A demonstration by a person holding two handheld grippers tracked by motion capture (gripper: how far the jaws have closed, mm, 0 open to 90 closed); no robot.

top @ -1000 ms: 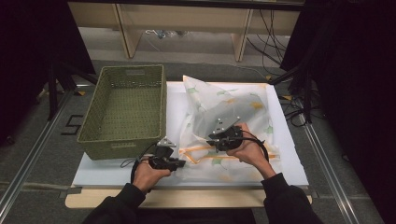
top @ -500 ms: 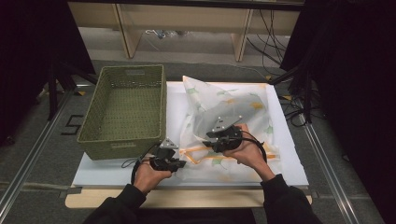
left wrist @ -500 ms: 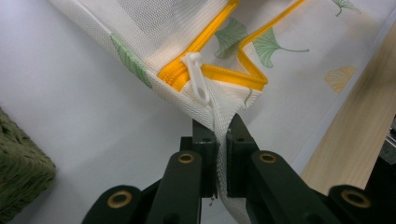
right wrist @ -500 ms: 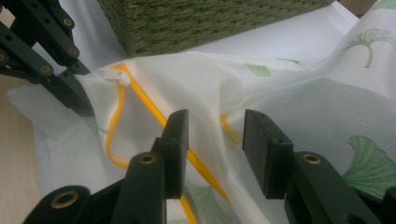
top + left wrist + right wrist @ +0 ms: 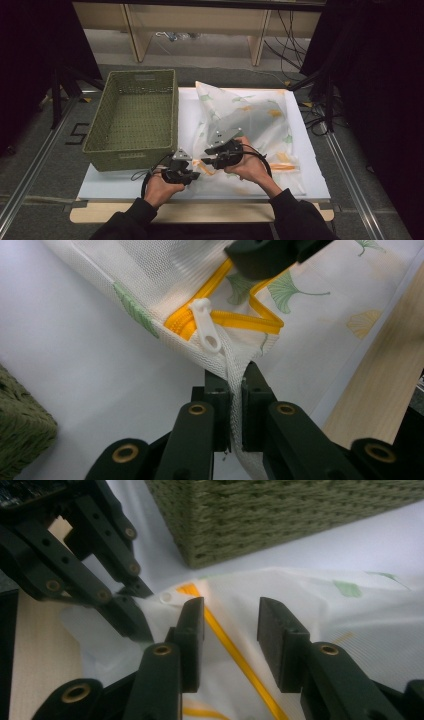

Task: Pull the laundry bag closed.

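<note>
A white mesh bag (image 5: 250, 125) printed with green and yellow leaves lies on a white board (image 5: 312, 170) that covers most of the table (image 5: 200, 214). On the high view the bag spreads from the centre of the board toward 2 o'clock, its near edge running along the board's front. A green woven basket (image 5: 134, 117) stands at 10 o'clock from the bag, just beside it, with its near wall toward the person.

The left gripper (image 5: 191, 174) sits at the bag's near left corner, at about 7 o'clock from the bag's middle, held in the left hand (image 5: 157, 187). Its jaws are closed on a fold of the mesh at that corner; in the left gripper view (image 5: 236, 405) the cloth is pinched flat between the two black pads. Just past the jaws, at 12 o'clock in that view, lies the white zipper pull (image 5: 206, 322) at the end of the orange zipper (image 5: 245, 320), whose two sides part beyond it.

The right gripper (image 5: 206, 161), held in the right hand (image 5: 250, 167), hovers over the bag just to the right of the left one. Its jaws stand apart, with the orange zipper (image 5: 235, 655) running between them in the right gripper view (image 5: 230, 630), and they grip nothing. The left gripper (image 5: 127, 612) shows at 10 o'clock there, and the basket (image 5: 280, 515) at 12 o'clock.
</note>
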